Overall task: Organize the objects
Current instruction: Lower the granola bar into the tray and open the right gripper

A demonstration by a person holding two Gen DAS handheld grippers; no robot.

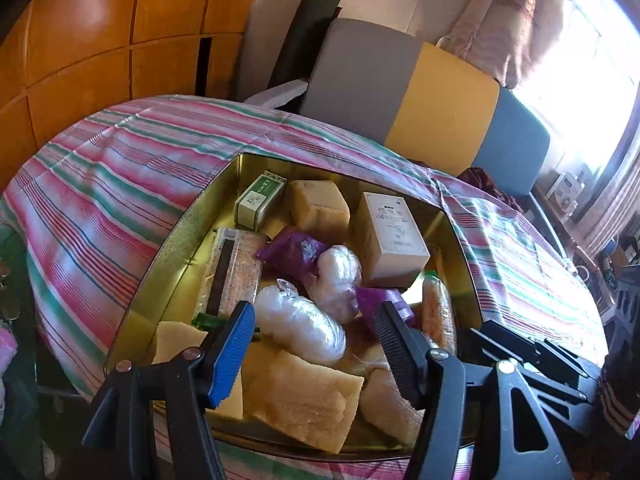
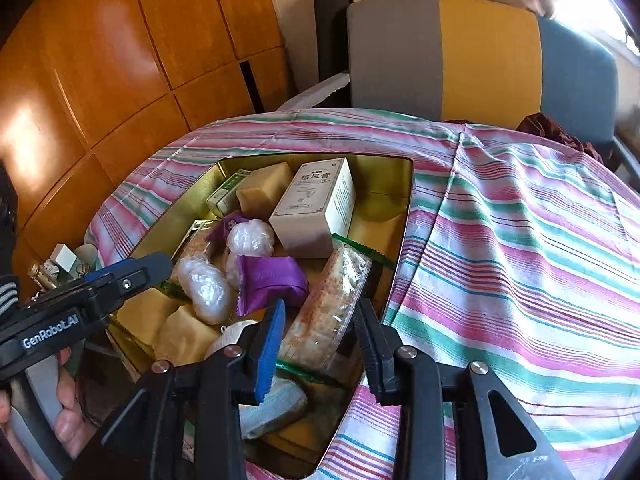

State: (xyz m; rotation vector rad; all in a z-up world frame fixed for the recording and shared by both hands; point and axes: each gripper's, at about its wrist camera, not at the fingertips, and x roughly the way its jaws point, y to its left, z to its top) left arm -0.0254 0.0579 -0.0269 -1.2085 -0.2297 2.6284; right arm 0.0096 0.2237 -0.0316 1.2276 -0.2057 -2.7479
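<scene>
Right gripper (image 2: 318, 344) pads straddle snack packet (image 2: 332, 300), barely parted; left gripper (image 1: 316, 330) gapes over tin (image 1: 168, 240).

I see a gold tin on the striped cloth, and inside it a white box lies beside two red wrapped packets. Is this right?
Not quite: the packets are purple, not red, as the right wrist view shows. The gold tin, striped cloth and white box are as you say.
</scene>
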